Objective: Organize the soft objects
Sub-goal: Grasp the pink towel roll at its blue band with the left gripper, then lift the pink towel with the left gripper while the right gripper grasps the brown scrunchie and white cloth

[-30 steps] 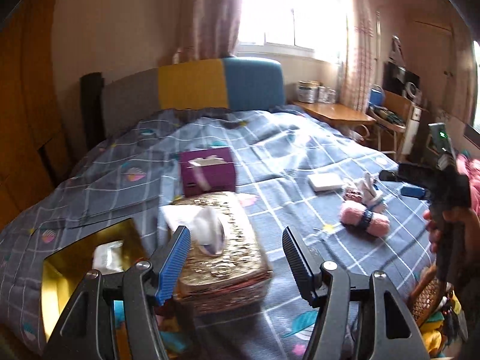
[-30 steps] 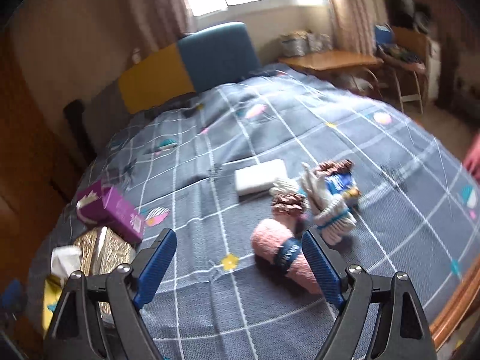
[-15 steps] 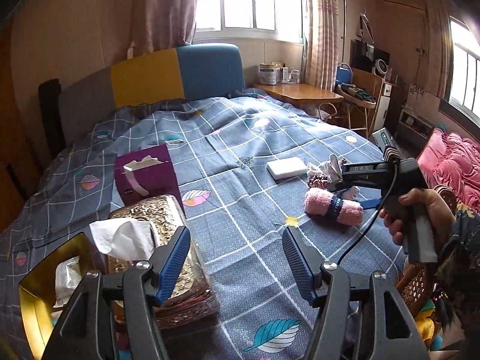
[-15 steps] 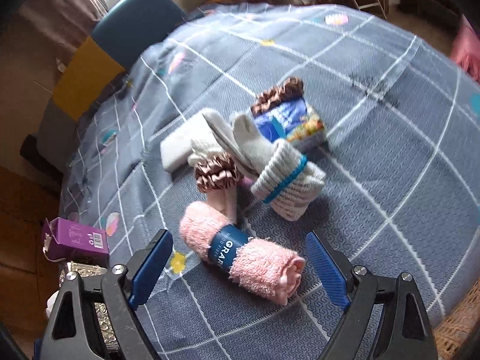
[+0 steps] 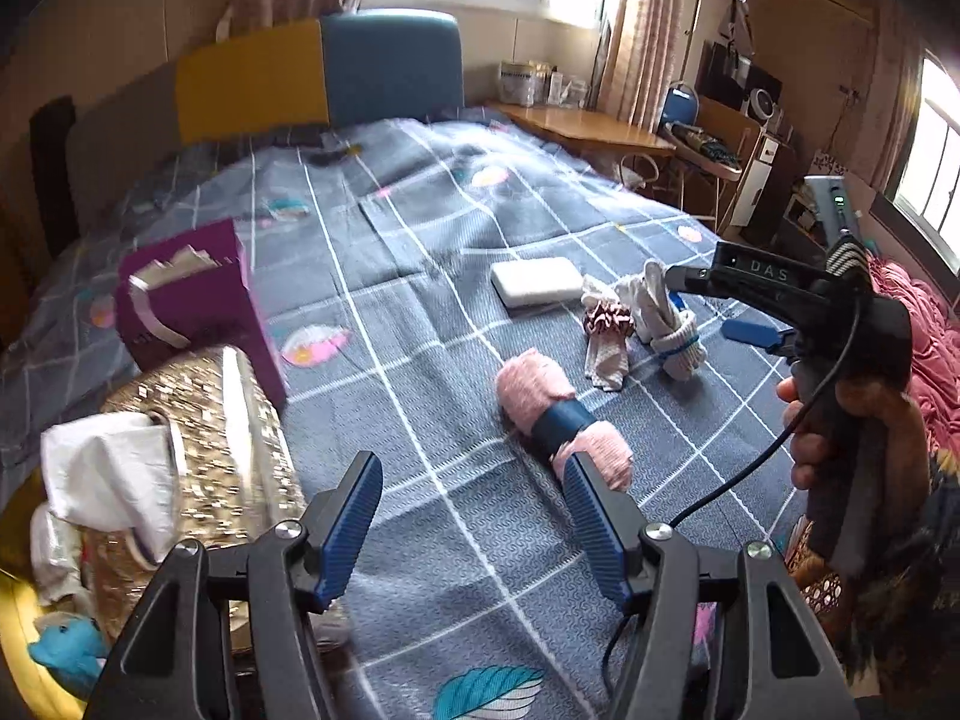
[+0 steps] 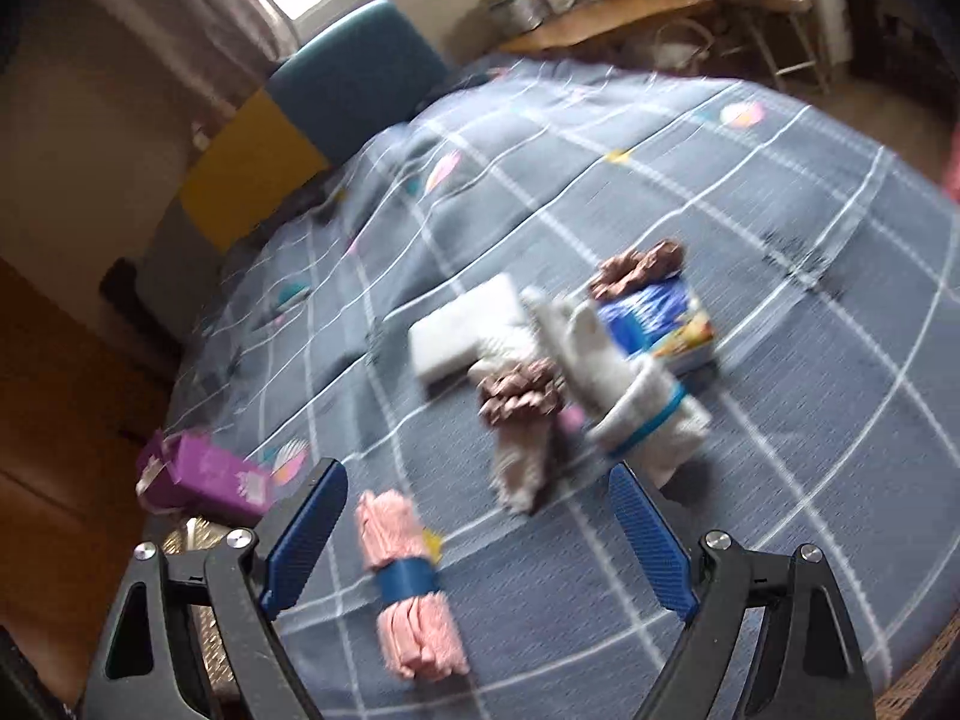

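Pink towel roll [image 6: 408, 588], both hand-held grippers gaping

The right gripper [image 6: 477, 531] hangs wide open over the bed [image 6: 810, 396] — the pink rolled towel [image 6: 408, 588] lies between its fingers, the white socks [image 6: 630, 396] just beyond.

I'm seeing a fuzzy pink terry-cloth towel roll [image 5: 561, 423] with a smooth blue band, lying on matt grey woven checked bedding [image 5: 420, 312]; a glossy embossed gold tissue box [image 5: 222, 438] is dispensing soft white paper.
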`<state>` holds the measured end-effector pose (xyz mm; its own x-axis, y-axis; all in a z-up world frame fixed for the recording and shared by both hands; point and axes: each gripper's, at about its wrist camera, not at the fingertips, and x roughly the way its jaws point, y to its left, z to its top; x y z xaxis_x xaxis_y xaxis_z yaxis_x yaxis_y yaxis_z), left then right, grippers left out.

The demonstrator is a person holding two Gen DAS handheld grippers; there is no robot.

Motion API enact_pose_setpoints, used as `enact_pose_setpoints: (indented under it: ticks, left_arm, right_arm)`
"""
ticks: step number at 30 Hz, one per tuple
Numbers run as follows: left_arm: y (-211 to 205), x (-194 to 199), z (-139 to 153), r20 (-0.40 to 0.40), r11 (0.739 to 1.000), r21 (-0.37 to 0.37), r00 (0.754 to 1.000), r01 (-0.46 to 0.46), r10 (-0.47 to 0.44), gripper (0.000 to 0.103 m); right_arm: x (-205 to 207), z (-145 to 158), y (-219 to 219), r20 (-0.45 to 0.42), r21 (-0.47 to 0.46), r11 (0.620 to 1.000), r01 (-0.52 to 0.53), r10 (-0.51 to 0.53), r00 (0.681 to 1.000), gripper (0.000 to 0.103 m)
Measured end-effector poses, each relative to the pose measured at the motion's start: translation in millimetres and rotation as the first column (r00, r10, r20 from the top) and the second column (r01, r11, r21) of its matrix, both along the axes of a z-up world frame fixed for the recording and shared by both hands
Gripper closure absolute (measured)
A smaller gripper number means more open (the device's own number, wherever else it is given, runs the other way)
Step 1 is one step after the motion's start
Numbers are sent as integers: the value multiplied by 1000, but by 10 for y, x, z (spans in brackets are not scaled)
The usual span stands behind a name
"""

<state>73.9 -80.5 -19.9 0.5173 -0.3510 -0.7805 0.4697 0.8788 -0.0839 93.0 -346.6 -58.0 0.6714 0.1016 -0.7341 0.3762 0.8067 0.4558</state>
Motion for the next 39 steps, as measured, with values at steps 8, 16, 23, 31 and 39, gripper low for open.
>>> enact_pose_setpoints:
  ticks: [8, 16, 23, 31, 39]
  left_arm:
    - [-359, 298, -304, -138, 999, -50, 990, 12, -19, 41]
    - [-825, 563, -561, -234, 997, -72, 971, 37, -53, 41]
    - [-1075, 688, -859, -315, 998, -55, 948, 20, -36, 41]
    - [-933, 685, -1088, -349, 990, -138, 933, 35, -81, 64]
    - [-587, 646, -1024, -302, 988, -156, 953, -19, -29, 65]
  right_arm:
    - [-123, 153, -132, 77, -109, 989, 96, -88, 993, 14]
    - [-130, 80, -189, 64, -37, 994, 103, -100, 993, 14]
    - [-112, 48, -181, 59, -12, 996, 87, -86, 995, 14]
    - [-41, -26, -160, 30, 6, 998, 55, -56, 998, 26]
    - [463, -351, 146, -156, 22, 992, -128, 130, 979, 54]
